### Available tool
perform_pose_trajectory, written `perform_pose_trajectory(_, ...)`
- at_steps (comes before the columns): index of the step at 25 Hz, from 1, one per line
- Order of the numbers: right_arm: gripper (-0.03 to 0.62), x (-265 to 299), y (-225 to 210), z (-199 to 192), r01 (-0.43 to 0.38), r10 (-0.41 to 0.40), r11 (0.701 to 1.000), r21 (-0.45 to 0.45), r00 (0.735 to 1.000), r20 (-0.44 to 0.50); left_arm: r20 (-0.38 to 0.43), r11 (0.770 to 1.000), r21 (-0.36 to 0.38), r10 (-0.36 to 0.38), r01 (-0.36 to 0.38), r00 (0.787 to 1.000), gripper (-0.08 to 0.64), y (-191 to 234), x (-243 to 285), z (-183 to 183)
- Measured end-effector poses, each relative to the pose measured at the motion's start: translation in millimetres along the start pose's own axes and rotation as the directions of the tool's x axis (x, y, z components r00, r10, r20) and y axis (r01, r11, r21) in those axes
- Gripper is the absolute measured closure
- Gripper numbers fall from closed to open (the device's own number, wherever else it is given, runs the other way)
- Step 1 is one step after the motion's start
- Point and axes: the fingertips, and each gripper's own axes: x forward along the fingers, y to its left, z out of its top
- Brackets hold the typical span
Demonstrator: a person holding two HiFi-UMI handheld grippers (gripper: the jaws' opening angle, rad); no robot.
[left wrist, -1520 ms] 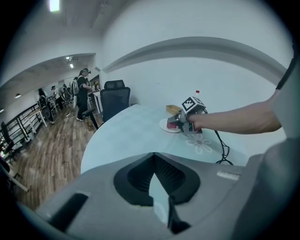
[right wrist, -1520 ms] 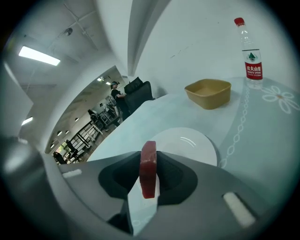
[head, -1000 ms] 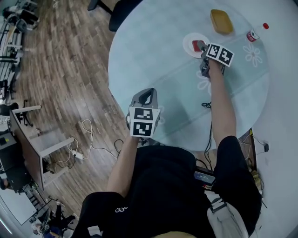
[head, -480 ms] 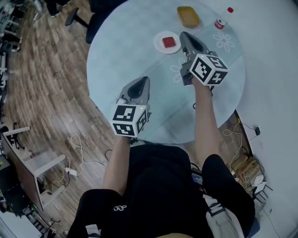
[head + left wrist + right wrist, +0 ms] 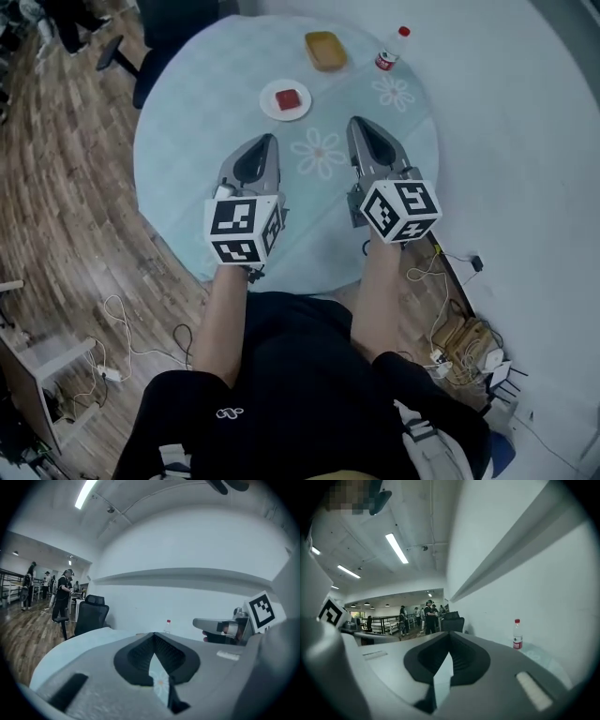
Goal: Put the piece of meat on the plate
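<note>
The small red square piece of meat [image 5: 286,99] lay in the middle of the round white plate [image 5: 269,105], so the job looked done. The plate sat on the round surface [image 5: 187,141] with its pale blue flower cloth. Behind the plate, a bit to the side, was a yellow dish [image 5: 324,49], and further out from the plate stood a clear plastic bottle [image 5: 392,49] with a red cap. The left hand-held gripper [image 5: 268,141] was held in front of the plate, near it but not touching it. Its jaws were pressed together with nothing between them. The right hand-held gripper [image 5: 359,123] was off to the side of the plate, apart from it. Its jaws were together too, and empty. Both pointed out across the surface, not down at the plate. I think they were held up and away like that so they would not bump the plate or the meat.
</note>
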Motion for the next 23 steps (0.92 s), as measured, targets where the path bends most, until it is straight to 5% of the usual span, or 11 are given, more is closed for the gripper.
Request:
perform_pose_trajectory(8, 0.586, -5, 6, -12, 0.023, -0.024, 0.998, -0.051, 1.000, -0.021, -0.018, 0.995, 0.044, 0.092, -0.091, 0.996, 0.565, 19, -11, -1)
perform_pose_trajectory(23, 0.586, 17, 12, -9, -0.022, 0.021, 0.997, -0.067, 1.000, -0.013, 0.001, 0.986, 0.085, 0.145, -0.145, 0.989, 0.565, 29, -4, 7)
